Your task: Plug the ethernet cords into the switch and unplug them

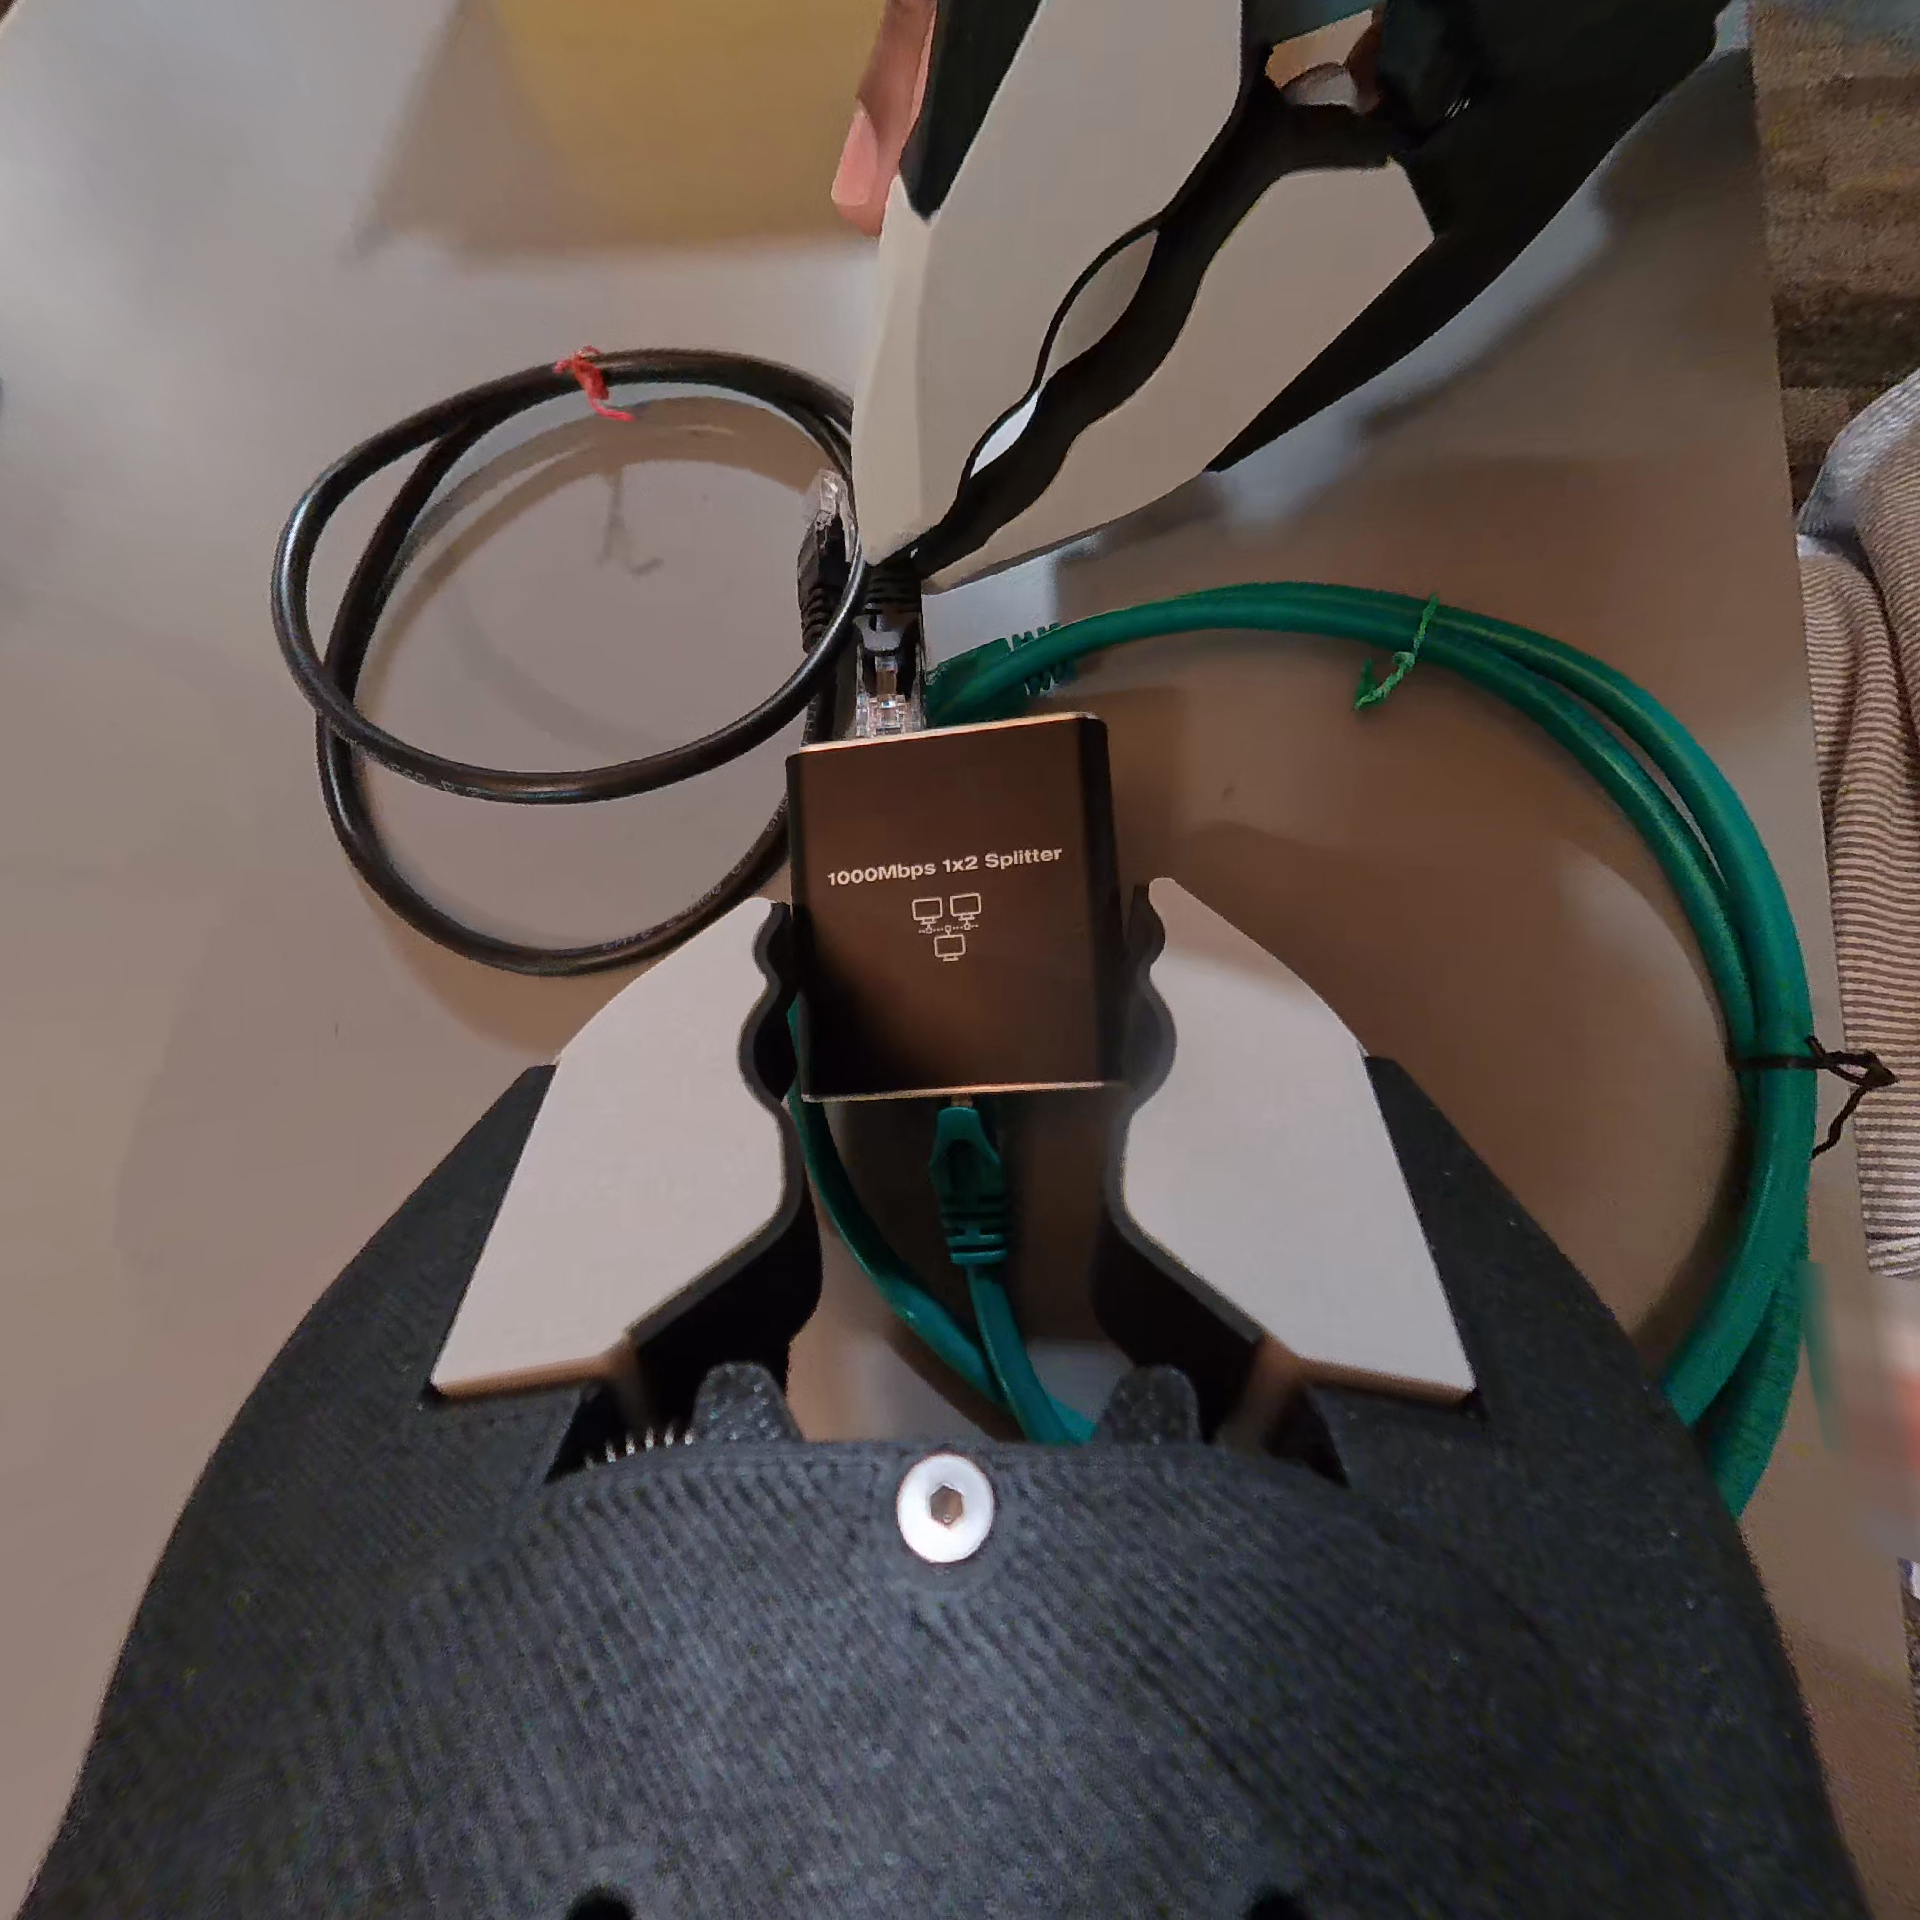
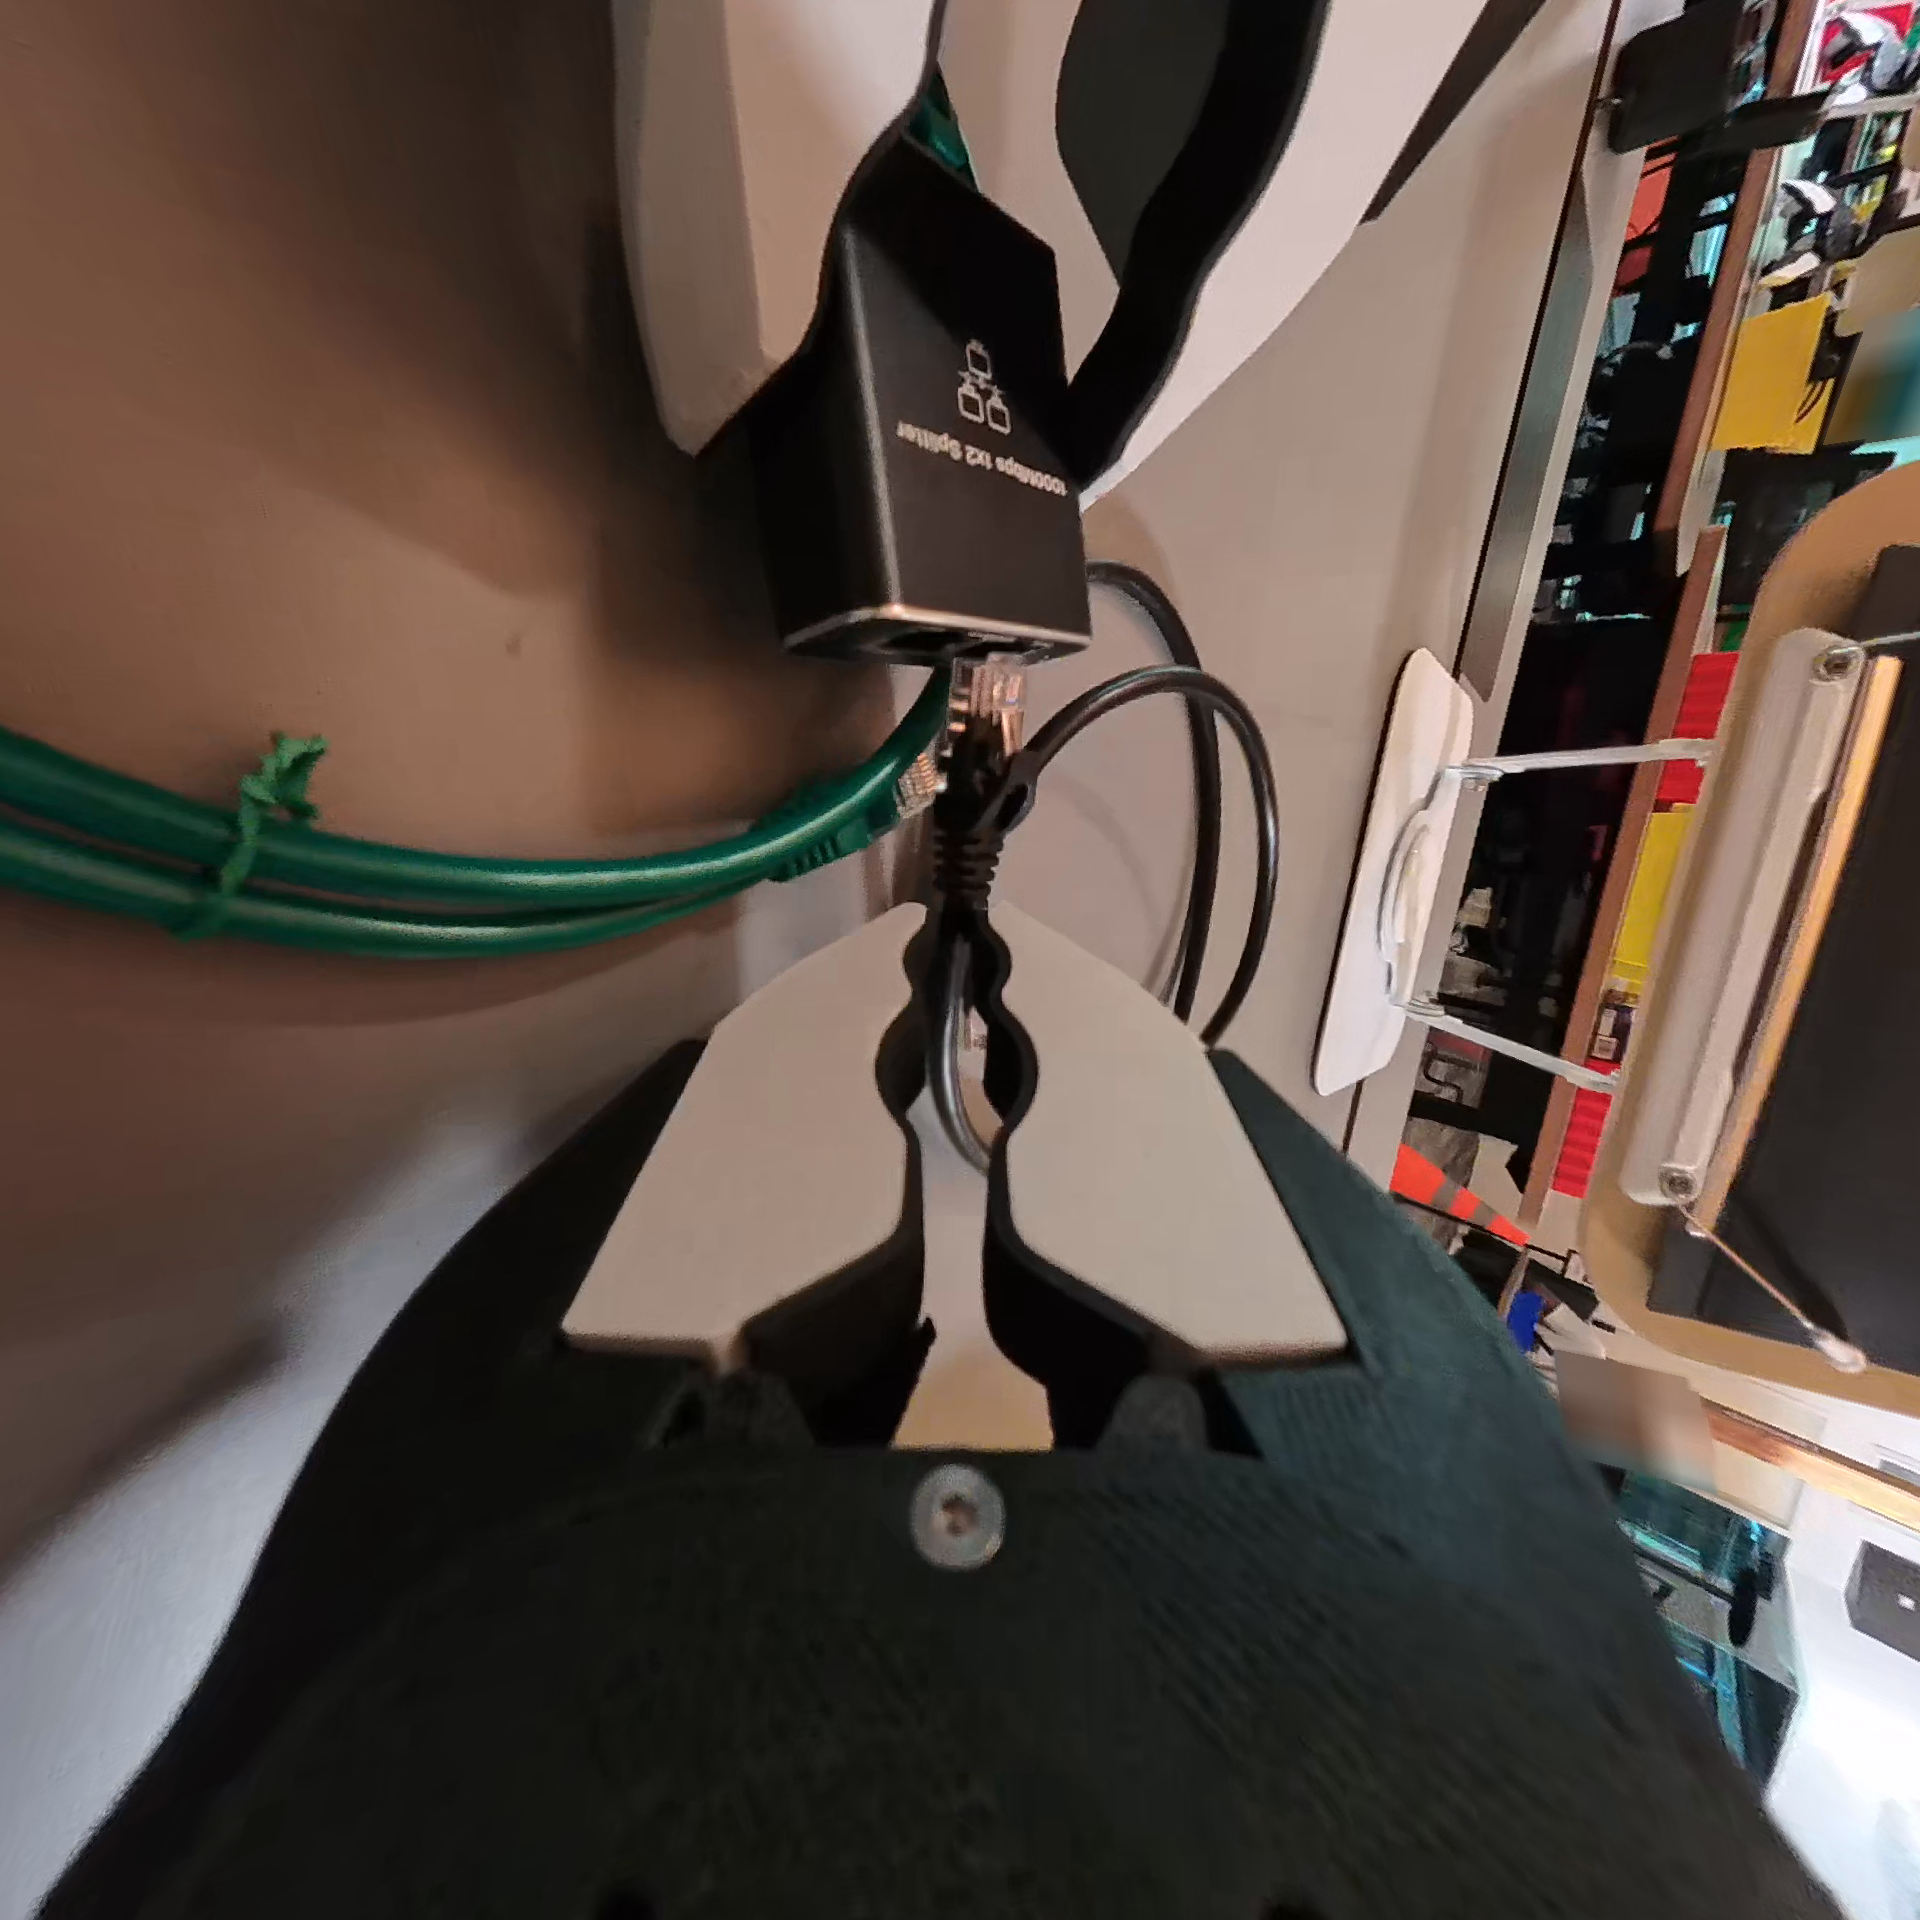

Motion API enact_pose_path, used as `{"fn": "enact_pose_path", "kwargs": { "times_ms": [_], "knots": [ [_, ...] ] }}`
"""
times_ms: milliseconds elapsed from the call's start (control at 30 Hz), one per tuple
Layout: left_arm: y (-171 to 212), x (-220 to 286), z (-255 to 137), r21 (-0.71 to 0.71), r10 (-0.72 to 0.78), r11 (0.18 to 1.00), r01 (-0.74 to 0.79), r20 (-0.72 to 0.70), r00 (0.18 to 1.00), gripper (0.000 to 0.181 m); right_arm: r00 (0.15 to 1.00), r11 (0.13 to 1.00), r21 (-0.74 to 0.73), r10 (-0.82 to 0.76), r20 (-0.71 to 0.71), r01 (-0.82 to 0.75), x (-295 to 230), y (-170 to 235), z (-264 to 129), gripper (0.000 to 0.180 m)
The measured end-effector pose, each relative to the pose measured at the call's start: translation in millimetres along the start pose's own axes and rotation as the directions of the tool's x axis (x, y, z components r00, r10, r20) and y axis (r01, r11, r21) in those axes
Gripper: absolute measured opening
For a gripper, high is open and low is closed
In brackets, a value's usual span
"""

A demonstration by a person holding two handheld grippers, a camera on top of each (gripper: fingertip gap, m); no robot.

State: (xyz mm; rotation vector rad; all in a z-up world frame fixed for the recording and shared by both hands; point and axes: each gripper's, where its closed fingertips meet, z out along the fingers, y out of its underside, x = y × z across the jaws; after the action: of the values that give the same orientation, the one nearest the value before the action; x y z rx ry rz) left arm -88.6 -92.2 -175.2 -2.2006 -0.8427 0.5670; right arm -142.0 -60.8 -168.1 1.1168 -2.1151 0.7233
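Left gripper (image 1: 951, 997) is clenched on the switch (image 1: 951, 914), a small black box, its fingers pressing both long sides near the rear end. The switch sits just above the beige table (image 1: 208, 727).

A green cord (image 1: 1621, 748) is plugged into the switch's near port, as the left wrist view shows; its boot (image 1: 971, 1184) runs back between the left fingers. The rest of the green cord loops round to the right, bundled with green and black ties. Its free plug (image 2: 920, 779) lies just beside the far face of the switch.

Right gripper (image 2: 961, 935) is clenched on the black cord (image 1: 416, 727), just behind the ribbed boot (image 2: 971, 842). The clear plug (image 2: 987, 696) points into the far face of the switch, tip at the port mouth. Cannot tell whether it is seated; most of the plug body is outside.

The black cord coils on the table left of the switch, tied with a red tie (image 1: 587, 379). Its second plug (image 1: 826, 520) rests beside the right gripper's tip.

A fingertip (image 1: 868, 156) shows behind the right gripper.
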Motion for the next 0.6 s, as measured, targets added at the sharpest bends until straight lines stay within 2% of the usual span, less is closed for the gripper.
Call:
{"fn": "enact_pose_path", "kwargs": {
  "times_ms": [267,400,500,600],
  "knots": [
    [0,0,0,0.000,-0.009,1.000,0.009,-0.004,1.000,0.063,1.000,1.000,-0.001,-0.020,-0.016,0.020,-2,1,2,0.006],
    [0,0,0,0.000,-0.009,1.000,0.009,-0.002,1.000,0.063,0.964,0.966,0.086,0.233,0.131,-0.245,-6,-1,1,0.012],
    [0,-1,0,-0.001,-0.012,1.000,0.012,-0.002,1.000,0.063,0.874,0.869,0.164,0.424,0.239,-0.467,2,1,-4,0.022],
    [0,-1,0,0.000,-0.015,1.000,0.015,-0.003,1.000,0.063,0.778,0.740,0.260,0.539,0.322,-0.620,16,0,-14,0.020]
  ]
}}
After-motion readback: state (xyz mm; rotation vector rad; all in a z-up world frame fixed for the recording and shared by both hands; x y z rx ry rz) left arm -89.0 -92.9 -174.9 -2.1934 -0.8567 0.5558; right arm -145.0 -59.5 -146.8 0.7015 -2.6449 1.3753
